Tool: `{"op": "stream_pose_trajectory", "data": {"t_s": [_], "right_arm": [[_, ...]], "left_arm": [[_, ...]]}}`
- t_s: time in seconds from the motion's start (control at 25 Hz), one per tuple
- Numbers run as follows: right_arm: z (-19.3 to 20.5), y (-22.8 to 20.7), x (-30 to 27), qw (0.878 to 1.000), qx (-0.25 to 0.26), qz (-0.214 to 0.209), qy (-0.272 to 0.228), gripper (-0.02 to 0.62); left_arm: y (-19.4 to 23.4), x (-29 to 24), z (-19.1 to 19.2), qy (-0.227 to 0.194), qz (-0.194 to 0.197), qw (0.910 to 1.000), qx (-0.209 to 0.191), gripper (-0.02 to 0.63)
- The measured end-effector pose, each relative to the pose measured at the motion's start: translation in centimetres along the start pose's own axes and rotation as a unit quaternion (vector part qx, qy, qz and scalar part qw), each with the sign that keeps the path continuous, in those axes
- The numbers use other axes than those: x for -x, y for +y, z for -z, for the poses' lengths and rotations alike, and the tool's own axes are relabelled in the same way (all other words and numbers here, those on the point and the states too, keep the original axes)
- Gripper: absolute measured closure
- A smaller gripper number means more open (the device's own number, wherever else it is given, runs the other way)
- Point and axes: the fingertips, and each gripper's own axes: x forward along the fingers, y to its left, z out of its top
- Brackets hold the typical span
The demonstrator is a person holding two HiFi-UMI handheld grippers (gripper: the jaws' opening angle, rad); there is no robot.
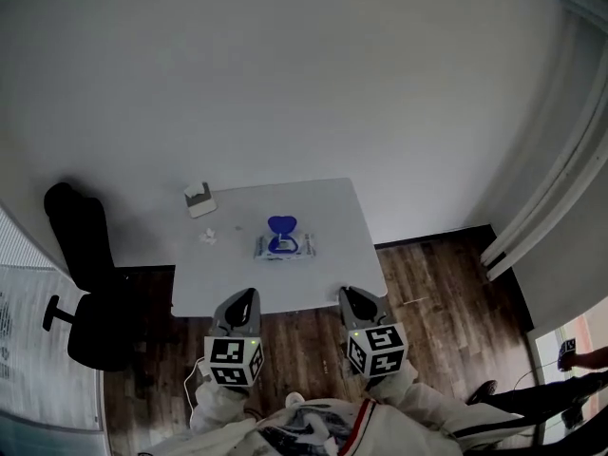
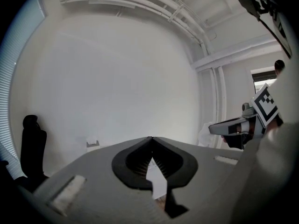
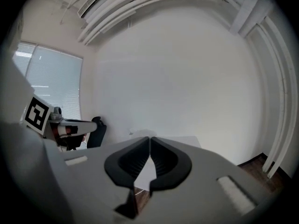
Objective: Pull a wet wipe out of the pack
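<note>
The wet wipe pack (image 1: 283, 245) lies near the middle of a white table (image 1: 332, 217), with its blue lid (image 1: 281, 224) flipped up. My left gripper (image 1: 249, 293) and my right gripper (image 1: 347, 291) hover side by side over the table's near edge, well short of the pack. In the left gripper view the left gripper (image 2: 150, 139) has its jaw tips together with nothing between them. The right gripper (image 3: 149, 138) looks the same in its own view. The pack is hidden behind the jaws in both gripper views.
A small white box (image 1: 199, 199) stands at the table's far left corner, with a crumpled white scrap (image 1: 208, 237) nearby. A black office chair (image 1: 90, 283) stands left of the table. Wooden floor surrounds it. Part of a person (image 1: 579, 369) shows at the far right.
</note>
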Motion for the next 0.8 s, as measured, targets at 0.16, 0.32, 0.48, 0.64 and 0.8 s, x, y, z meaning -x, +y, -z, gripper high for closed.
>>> {"op": "stream_pose_trajectory", "data": {"t_s": [0.16, 0.32, 0.48, 0.64, 0.8], "right_arm": [[-0.3, 0.4, -0.6, 1.0, -0.001, -0.002, -0.005, 0.578], [-0.7, 0.7, -0.9, 1.0, 0.002, -0.001, -0.009, 0.578], [-0.8, 0.4, -1.6, 1.0, 0.002, 0.002, -0.007, 0.58], [-0.7, 0.1, -2.1, 1.0, 0.001, 0.007, -0.004, 0.578], [-0.9, 0.1, -3.0, 1.0, 0.001, 0.009, -0.003, 0.578]], "left_arm": [[0.4, -0.3, -0.5, -0.003, 0.0, 1.0, -0.006, 0.601], [1.0, -0.4, -0.8, -0.006, -0.002, 0.9999, -0.009, 0.601], [1.4, -1.1, -0.7, -0.007, 0.0, 1.0, -0.006, 0.601], [1.7, -1.8, -0.8, -0.009, 0.003, 0.9999, -0.006, 0.601], [2.5, -2.4, -0.8, -0.008, 0.005, 0.9999, -0.004, 0.601]]}}
